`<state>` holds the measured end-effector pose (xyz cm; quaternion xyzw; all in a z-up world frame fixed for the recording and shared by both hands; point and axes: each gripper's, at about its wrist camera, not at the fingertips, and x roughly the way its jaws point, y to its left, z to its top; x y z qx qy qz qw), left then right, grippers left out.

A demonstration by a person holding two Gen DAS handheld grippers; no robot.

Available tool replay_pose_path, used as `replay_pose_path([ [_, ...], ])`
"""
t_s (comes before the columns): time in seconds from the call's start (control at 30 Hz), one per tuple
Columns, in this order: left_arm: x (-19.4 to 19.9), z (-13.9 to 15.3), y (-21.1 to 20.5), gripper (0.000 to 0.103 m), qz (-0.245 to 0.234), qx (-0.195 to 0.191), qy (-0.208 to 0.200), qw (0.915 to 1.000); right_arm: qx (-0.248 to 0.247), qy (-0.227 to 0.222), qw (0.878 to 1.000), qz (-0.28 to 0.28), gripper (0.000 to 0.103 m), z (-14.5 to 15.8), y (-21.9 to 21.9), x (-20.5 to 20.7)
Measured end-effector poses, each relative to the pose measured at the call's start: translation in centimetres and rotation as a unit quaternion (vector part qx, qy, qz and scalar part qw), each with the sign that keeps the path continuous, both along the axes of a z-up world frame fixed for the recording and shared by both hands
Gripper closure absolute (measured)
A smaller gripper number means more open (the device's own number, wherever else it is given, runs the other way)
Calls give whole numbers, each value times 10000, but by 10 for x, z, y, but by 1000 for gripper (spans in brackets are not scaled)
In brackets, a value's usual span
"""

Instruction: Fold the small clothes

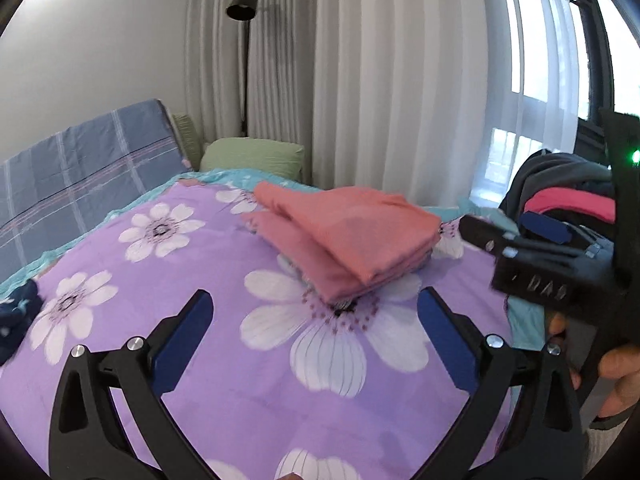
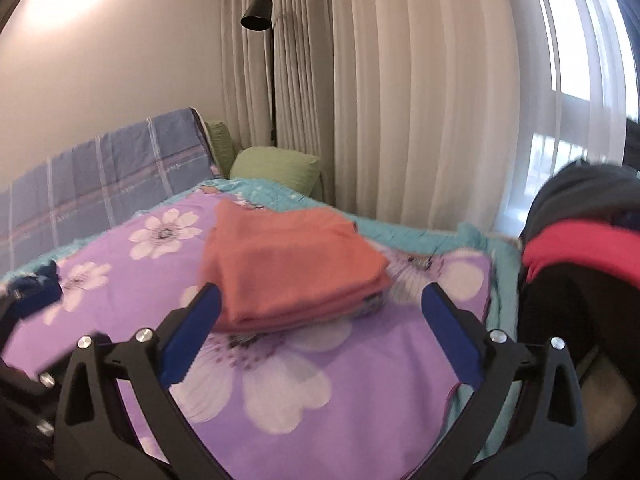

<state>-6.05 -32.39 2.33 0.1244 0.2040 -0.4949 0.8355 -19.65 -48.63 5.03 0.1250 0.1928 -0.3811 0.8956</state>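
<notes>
A salmon-pink garment [image 1: 348,240] [image 2: 292,272] lies folded in a flat stack on the purple flowered bedspread [image 1: 224,360] [image 2: 360,380]. My left gripper [image 1: 316,300] is open just short of the stack's near edge, with nothing between its blue pads. My right gripper [image 2: 320,292] is open too, its left pad close beside the stack's near corner without touching it. The left wrist view shows the right gripper [image 1: 512,228] from the side, to the right of the stack, with a hand [image 1: 616,364] on it.
A pile of dark grey, red and black clothes [image 1: 560,196] [image 2: 580,256] sits at the bed's right edge. A dark blue garment [image 1: 16,312] [image 2: 44,276] lies at the left. Behind are a green pillow [image 1: 252,156], a plaid headboard, a floor lamp [image 2: 260,16] and curtains.
</notes>
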Motion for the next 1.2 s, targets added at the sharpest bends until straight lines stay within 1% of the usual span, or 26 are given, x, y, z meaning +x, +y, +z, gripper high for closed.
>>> replay_pose_path([
  [0.1,-5,2,15,1,183,21,-125,9998,16,48,10000,52,2,0,8,-4],
  [0.23,-10,9,26,1,335,44,-172,9993,-60,104,9999,121,2,2,22,-7],
  [0.5,-19,15,31,1,178,-21,-90,9998,-151,171,9995,215,2,6,31,-8],
  [0.63,-19,15,30,1,116,-68,66,9999,-140,178,9996,180,2,6,29,-10],
  [0.93,-28,15,32,1,256,21,-142,9996,-73,230,9996,112,2,1,26,-14],
  [1.2,-28,16,36,1,300,15,-163,9994,-124,257,9995,128,2,2,29,-13],
])
